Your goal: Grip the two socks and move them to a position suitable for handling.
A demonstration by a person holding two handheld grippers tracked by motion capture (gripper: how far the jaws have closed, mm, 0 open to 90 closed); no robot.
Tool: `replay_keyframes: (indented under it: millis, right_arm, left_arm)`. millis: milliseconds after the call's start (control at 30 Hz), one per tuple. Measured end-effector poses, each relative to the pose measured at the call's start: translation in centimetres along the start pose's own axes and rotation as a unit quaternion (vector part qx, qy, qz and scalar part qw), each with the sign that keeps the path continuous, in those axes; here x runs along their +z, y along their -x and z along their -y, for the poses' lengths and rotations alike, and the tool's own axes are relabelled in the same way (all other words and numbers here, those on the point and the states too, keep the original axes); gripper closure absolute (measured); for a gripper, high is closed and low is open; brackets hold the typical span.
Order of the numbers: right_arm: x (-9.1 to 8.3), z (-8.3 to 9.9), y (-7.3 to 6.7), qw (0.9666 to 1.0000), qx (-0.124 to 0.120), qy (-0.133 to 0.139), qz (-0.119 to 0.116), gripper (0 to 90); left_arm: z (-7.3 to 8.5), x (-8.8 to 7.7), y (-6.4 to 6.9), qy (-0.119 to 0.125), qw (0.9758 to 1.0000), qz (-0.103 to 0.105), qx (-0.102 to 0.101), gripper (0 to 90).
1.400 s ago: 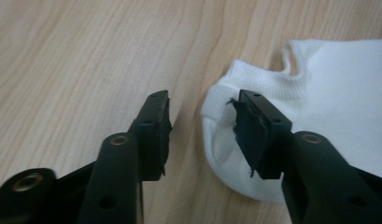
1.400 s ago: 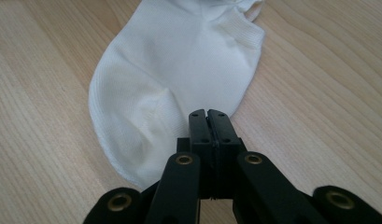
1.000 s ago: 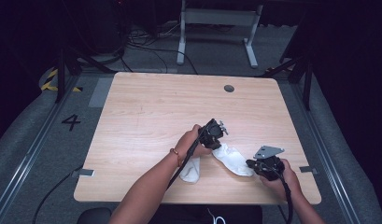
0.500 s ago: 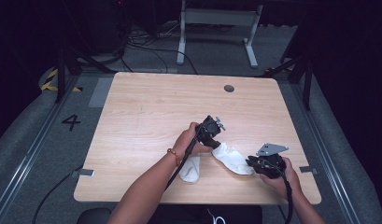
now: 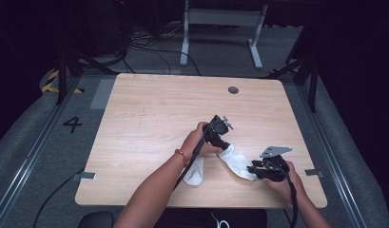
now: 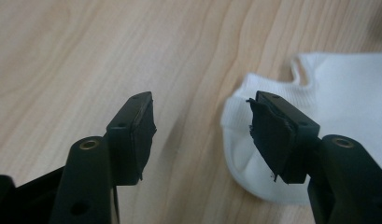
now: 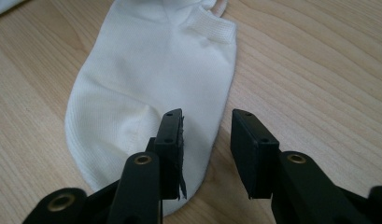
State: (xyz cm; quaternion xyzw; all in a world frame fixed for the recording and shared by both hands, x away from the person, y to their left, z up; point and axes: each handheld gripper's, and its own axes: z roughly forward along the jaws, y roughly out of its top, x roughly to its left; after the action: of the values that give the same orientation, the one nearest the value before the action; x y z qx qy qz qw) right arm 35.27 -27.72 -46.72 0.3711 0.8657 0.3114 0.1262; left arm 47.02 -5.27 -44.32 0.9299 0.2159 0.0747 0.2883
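While both tools [image 5: 224,144] [image 5: 251,169] just opened, sock [image 5: 237,161] lies btwn, released.

**Both grippers are letting go of the sock**

The left gripper [image 6: 201,130] is spreading its jaws, which have just been opening; nothing lies between them now, and the white sock [image 6: 338,107] is resting beside them on the table [image 5: 149,118]. The right gripper [image 7: 206,154] is opening too, its jaws parting over the sock's rounded end without pressing on it.
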Motion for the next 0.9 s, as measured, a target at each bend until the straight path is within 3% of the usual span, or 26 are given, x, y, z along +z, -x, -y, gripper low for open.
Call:
replay_keyframes:
  millis: [133,300,567,700,900]
  right_arm:
    - [0.0,-0.1,0.0,1.0000,-0.008,0.000,-0.001,65.3]
    - [0.0,0.0,0.1,0.9999,-0.011,0.000,-0.001,65.3]
    - [-0.2,0.2,0.3,1.0000,-0.007,-0.002,0.000,65.0]
    - [-0.2,0.2,0.5,1.0000,0.002,-0.002,-0.005,65.9]
    - [-0.2,0.1,0.8,0.9996,0.020,-0.004,-0.020,82.0]
  left_arm:
    - [-0.5,0.8,0.3,-0.019,0.9996,-0.003,0.021,37.6]
    - [-0.4,1.9,0.9,-0.041,0.9980,0.023,0.042,48.8]
    - [0.3,1.5,0.9,-0.040,0.9956,0.070,0.047,66.0]
    - [0.7,1.2,1.2,-0.039,0.9942,0.084,0.054,73.8]
    - [0.9,1.0,1.5,-0.043,0.9937,0.080,0.066,85.1]
